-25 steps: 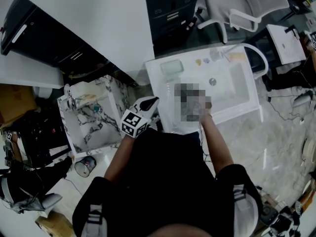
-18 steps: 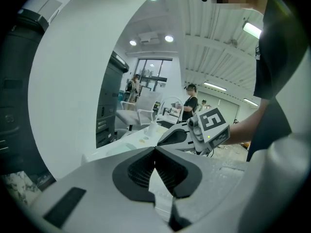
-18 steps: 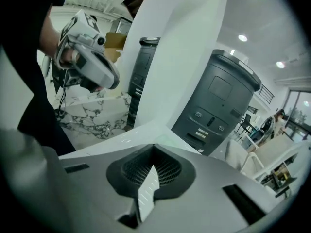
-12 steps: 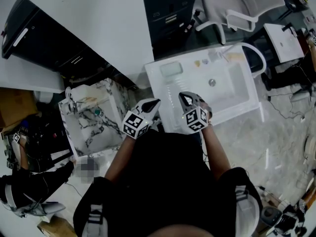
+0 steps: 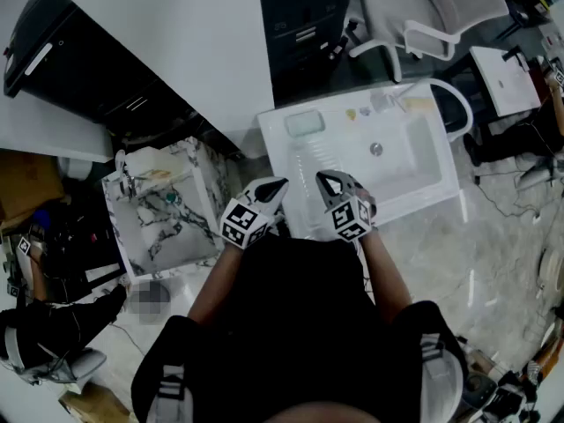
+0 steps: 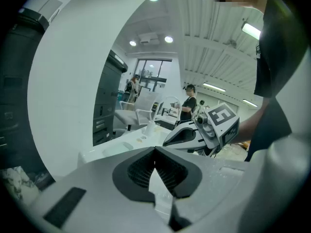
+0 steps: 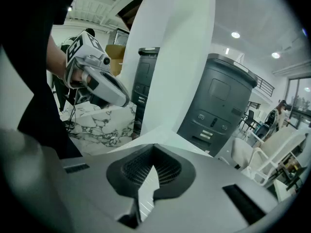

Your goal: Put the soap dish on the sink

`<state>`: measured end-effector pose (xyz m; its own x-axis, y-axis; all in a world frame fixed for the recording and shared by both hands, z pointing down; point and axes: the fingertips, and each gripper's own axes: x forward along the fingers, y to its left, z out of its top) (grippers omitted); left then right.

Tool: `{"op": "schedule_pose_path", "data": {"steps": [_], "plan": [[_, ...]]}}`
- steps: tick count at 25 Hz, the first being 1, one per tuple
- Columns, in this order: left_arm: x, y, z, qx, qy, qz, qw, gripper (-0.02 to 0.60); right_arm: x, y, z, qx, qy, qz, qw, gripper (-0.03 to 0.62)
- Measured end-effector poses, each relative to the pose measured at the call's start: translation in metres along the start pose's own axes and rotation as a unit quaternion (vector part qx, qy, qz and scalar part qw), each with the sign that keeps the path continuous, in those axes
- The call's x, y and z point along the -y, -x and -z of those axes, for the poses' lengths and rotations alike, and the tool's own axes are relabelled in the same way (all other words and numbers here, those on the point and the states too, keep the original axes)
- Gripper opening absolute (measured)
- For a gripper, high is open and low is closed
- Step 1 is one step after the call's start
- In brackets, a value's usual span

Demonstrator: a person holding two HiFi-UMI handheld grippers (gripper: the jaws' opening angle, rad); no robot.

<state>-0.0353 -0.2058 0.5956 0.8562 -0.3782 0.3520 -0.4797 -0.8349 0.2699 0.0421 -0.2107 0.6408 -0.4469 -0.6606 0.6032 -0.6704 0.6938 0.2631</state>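
The pale green soap dish [image 5: 305,123] lies on the back left corner of the white sink [image 5: 414,188], and it also shows as a faint green shape [image 6: 115,148] in the left gripper view. Both grippers hover over the sink's near edge, close to the person's body. My left gripper [image 5: 275,186] is shut and holds nothing, its tips meeting [image 6: 154,151]. Just to its right, my right gripper [image 5: 324,181] is likewise shut and empty [image 7: 153,150]. Each gripper sees the other: the right gripper [image 6: 189,134] and the left gripper [image 7: 102,84].
A marble-patterned basin [image 5: 201,167] stands left of the sink. Small items [image 5: 370,106] sit on the sink's back ledge, and a drain [image 5: 376,149] marks the bowl. A dark cabinet [image 5: 304,16] and a white chair [image 5: 432,11] stand beyond. People stand in the distance [image 6: 188,103].
My right gripper has lifted off the sink bowl, drawn back a little toward the person and rolled. The left gripper has stayed where it was.
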Motion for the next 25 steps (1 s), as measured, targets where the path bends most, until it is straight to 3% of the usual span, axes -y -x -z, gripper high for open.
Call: {"op": "schedule_pose_path", "data": {"steps": [20, 25], "plan": [[0.005, 0.007, 0.013, -0.005, 0.002, -0.008, 1.0000, 0.000, -0.037, 0.007, -0.034, 0.056, -0.062, -0.054, 0.995, -0.007], [0.016, 0.002, 0.015, -0.005, 0.014, -0.024, 0.9996, 0.000, -0.038, 0.021, -0.035, 0.070, -0.035, -0.075, 0.994, -0.006]]}}
